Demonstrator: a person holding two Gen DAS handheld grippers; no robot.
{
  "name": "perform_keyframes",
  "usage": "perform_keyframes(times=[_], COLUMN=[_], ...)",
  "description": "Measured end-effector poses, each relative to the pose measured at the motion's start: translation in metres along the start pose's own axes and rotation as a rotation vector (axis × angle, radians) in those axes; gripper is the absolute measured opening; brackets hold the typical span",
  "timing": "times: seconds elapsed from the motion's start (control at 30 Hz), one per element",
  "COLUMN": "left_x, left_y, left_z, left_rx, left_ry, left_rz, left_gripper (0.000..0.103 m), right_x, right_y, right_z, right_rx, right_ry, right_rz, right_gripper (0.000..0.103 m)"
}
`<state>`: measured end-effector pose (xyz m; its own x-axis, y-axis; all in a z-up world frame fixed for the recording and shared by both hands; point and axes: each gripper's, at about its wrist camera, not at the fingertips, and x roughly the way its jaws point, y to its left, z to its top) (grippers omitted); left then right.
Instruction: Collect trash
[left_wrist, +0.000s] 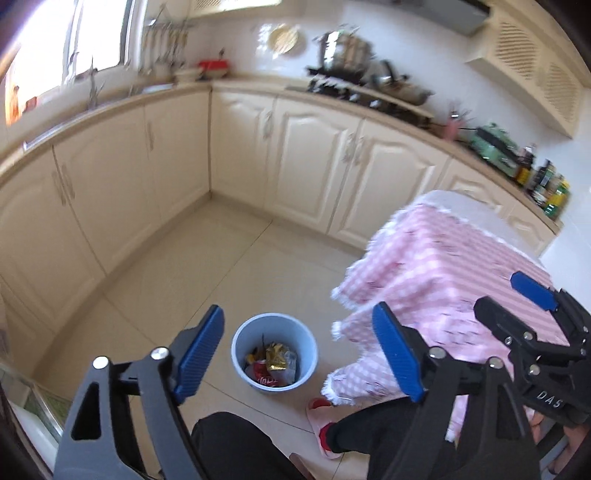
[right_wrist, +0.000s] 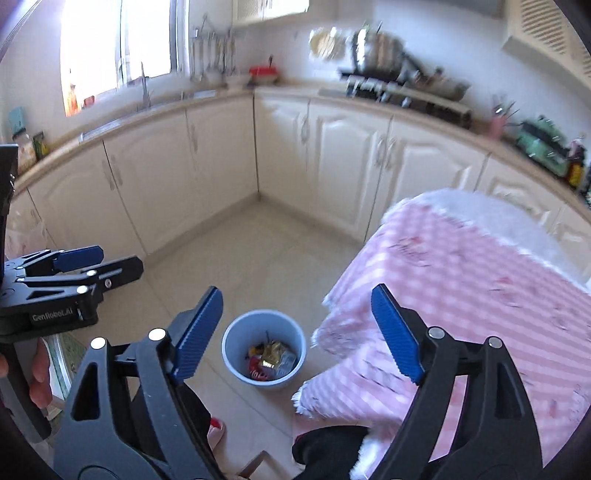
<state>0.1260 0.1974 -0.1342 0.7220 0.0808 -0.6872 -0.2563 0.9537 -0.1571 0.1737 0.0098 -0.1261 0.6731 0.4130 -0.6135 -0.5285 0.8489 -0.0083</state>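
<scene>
A light blue bin (left_wrist: 236, 343) stands on the tiled floor beside the table; it holds trash (left_wrist: 275, 356): a gold wrapper, a red can and other bits. My left gripper (left_wrist: 299, 310) hangs high above the bin, open, with nothing between its blue pads. The right gripper (left_wrist: 506, 299) shows at the right over the tablecloth, also open. In the right wrist view the bin (right_wrist: 229, 343) and its trash (right_wrist: 271, 360) lie below my open, empty right gripper (right_wrist: 297, 291). The left gripper (right_wrist: 110, 260) is at the left edge, a hand on its handle.
A table under a pink checked cloth (left_wrist: 443, 273) stands right of the bin. Cream cabinets (left_wrist: 303, 155) line two walls, their counter carrying pots, bottles and a sink. The person's black-trousered legs and a pink slipper (left_wrist: 321, 417) are near the bin.
</scene>
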Motion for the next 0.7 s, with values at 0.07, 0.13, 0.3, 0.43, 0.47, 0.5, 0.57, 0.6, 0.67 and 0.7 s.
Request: perform_keyframes(times=[0.07, 0.13, 0.3, 0.43, 0.47, 0.5, 0.57, 0.6, 0.67, 0.7], left_x=[-0.028, -0.048, -0.112, -0.153, -0.158, -0.169, -0.182, -0.19, -0.201, -0.206], left_y=[-0.021, -0.038, -0.074, -0.106, -0.113, -0.12, -0.132, -0.137, -0.142, -0.143], left_z=[-0.004, -0.009, -0.022, -0.03, -0.033, -0.037, -0.044, -0.047, -0.052, -0.054], left_rx=[0.036, 0.062, 0.091, 0.135, 0.147, 0.159, 0.171, 0.173, 0.158, 0.15], left_ry=[-0.019, -0.032, -0.132, -0.196, -0.204, -0.221, -0.244, -0.259, -0.296, -0.306], left_rz=[-0.017, -0.03, -0.057, -0.07, -0.071, -0.074, -0.071, -0.07, -0.073, -0.078], left_gripper=[0.082, 0.082, 0.089, 0.091, 0.091, 0.092, 0.093, 0.093, 0.093, 0.094], right_x=[-0.039, -0.073, -0.15, -0.199, -0.212, -0.221, -0.24, -0.246, -0.26, -0.266], right_y=[-0.009, -0.017, -0.032, -0.04, -0.041, -0.041, -0.041, -0.039, -0.037, -0.039], right_z=[-0.001, -0.001, -0.01, -0.018, -0.02, -0.023, -0.027, -0.029, -0.033, -0.036], right_rx=[0.019, 0.035, 0.1, 0.133, 0.135, 0.136, 0.139, 0.137, 0.126, 0.122], right_ry=[-0.053, -0.1, -0.203, -0.26, -0.285, -0.3, -0.335, -0.346, -0.369, -0.38], right_rz=[-0.014, -0.041, -0.11, -0.15, -0.162, -0.17, -0.185, -0.193, -0.218, -0.227], right_gripper=[0.086, 0.088, 0.094, 0.095, 0.096, 0.096, 0.096, 0.096, 0.097, 0.097])
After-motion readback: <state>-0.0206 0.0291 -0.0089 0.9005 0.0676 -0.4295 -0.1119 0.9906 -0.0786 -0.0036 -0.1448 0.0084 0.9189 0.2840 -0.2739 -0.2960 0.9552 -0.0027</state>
